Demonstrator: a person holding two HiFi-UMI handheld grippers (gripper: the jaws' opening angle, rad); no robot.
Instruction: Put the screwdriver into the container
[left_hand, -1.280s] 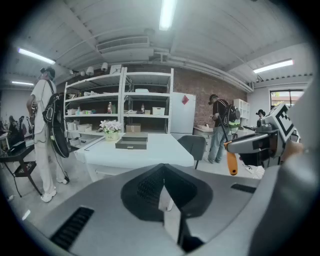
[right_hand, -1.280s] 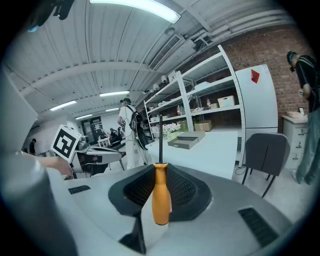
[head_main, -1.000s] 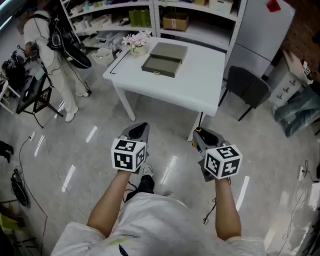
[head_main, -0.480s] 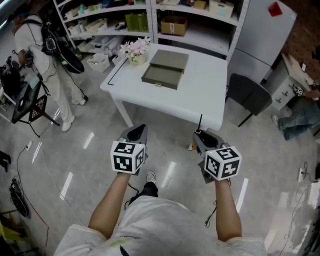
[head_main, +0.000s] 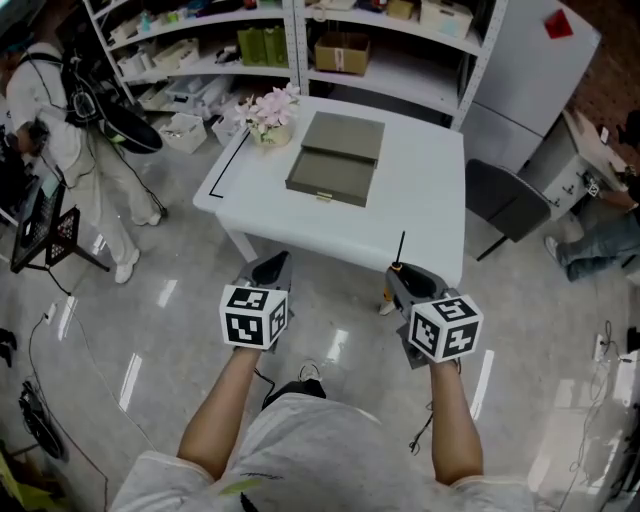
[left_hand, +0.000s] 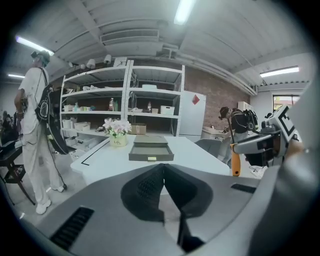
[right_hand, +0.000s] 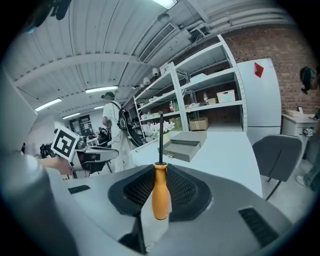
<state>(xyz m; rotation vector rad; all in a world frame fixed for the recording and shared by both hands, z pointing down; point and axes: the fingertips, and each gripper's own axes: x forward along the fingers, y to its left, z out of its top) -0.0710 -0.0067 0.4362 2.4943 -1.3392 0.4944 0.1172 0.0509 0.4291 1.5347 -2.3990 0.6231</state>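
Observation:
My right gripper (head_main: 404, 277) is shut on a screwdriver (right_hand: 160, 188) with an orange handle, its black shaft (head_main: 401, 246) pointing up and forward toward the table. The container, a grey box with an open drawer (head_main: 332, 179), lies on the white table (head_main: 420, 200); it also shows ahead in the left gripper view (left_hand: 151, 150) and the right gripper view (right_hand: 184, 146). My left gripper (head_main: 270, 270) is shut with nothing between its jaws, just short of the table's near edge. Both grippers hang over the floor, in front of the table.
A pot of pink flowers (head_main: 270, 110) stands at the table's far left corner. A dark chair (head_main: 505, 197) sits right of the table. Shelving (head_main: 300, 40) runs behind it. A person in white (head_main: 70, 120) stands at the left by a black stand (head_main: 45, 225).
The table and container have drawn nearer to both grippers over the last second. The screwdriver stays held in the right gripper. The person at the left has shifted slightly.

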